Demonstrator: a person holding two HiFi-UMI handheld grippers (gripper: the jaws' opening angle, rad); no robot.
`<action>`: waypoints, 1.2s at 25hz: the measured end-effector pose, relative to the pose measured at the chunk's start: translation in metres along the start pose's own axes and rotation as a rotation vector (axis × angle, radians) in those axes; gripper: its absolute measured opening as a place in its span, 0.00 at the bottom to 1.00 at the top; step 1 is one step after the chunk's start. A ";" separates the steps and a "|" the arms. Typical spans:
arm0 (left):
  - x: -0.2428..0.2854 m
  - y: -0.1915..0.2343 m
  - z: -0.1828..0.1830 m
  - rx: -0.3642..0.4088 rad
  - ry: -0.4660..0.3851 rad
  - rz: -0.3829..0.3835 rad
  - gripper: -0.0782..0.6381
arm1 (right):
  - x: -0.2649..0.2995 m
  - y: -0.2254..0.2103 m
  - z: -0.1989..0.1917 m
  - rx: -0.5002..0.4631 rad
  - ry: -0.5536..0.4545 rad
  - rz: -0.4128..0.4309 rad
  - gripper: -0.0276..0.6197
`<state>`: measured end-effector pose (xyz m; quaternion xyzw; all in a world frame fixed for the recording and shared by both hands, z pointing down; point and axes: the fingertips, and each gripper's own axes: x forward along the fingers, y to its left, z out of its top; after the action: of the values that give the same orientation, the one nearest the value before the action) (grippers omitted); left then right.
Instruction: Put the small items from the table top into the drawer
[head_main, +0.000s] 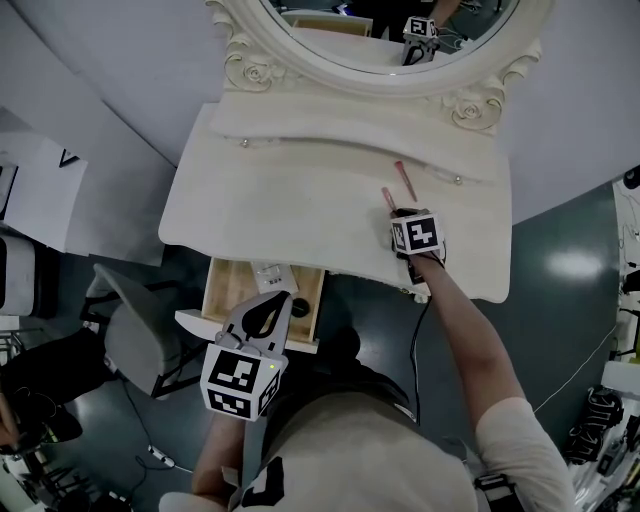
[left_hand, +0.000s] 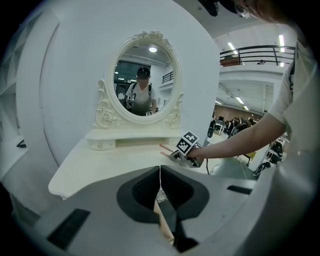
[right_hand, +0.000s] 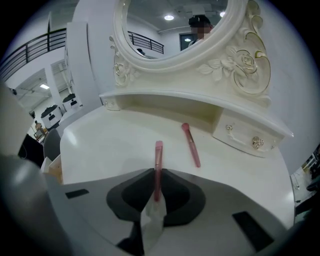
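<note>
Two pink makeup brushes lie on the white dressing table (head_main: 300, 200). My right gripper (right_hand: 158, 172) rests low on the table top, and its jaws are shut on the handle of the nearer pink brush (right_hand: 158, 155), whose tip points toward the mirror. The second pink brush (right_hand: 190, 145) lies free a little to the right, close to the back shelf. In the head view, the right gripper (head_main: 392, 212) is at the table's right side. My left gripper (head_main: 278, 300) hangs over the open wooden drawer (head_main: 222, 290) under the front edge, with its jaws shut and nothing between them.
An oval mirror (head_main: 390, 30) in a carved frame stands at the back. Below it is a shelf with a small knobbed drawer (right_hand: 245, 137). A white item (head_main: 268, 272) lies inside the open drawer. A grey chair (head_main: 130, 330) stands left of the drawer.
</note>
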<state>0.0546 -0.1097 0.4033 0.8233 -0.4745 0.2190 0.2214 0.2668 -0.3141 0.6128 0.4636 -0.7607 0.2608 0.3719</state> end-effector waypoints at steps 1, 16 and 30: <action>-0.001 0.001 0.000 0.000 -0.001 0.001 0.19 | 0.000 0.000 0.000 0.005 0.004 0.004 0.14; -0.019 0.015 -0.006 -0.010 -0.026 0.017 0.19 | -0.007 0.006 0.002 -0.010 0.015 -0.014 0.13; -0.036 0.016 -0.002 0.004 -0.072 -0.013 0.19 | -0.041 0.011 0.015 -0.023 -0.026 -0.045 0.13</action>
<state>0.0240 -0.0908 0.3872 0.8341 -0.4766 0.1885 0.2040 0.2638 -0.2999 0.5701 0.4796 -0.7578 0.2375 0.3733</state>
